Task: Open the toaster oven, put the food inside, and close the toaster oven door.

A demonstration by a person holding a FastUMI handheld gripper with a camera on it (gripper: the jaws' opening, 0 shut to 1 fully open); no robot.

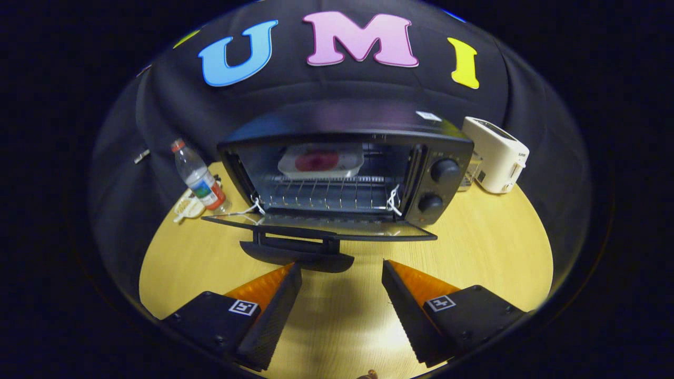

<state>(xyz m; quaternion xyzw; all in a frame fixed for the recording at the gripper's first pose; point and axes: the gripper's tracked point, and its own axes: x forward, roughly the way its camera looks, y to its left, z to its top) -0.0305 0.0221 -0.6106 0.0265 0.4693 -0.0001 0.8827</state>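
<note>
Gripper view shows your claw (341, 273) spread wide and holding nothing, hovering over the wooden tabletop (489, 247). Just ahead of the fingertips lies the handle of the toaster oven (347, 173) door (316, 229), which is folded down flat. Inside, the food tray (321, 160) sits at the back of the wire rack. Left of the oven stands a water bottle (197, 176); right of it, a white toaster (497, 152).

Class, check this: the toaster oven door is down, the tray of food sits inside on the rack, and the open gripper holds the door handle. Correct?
One error: the gripper view shows the open gripper holding nothing, its fingers short of the door handle. The toaster oven door is down, and the tray of food sits inside.
</note>
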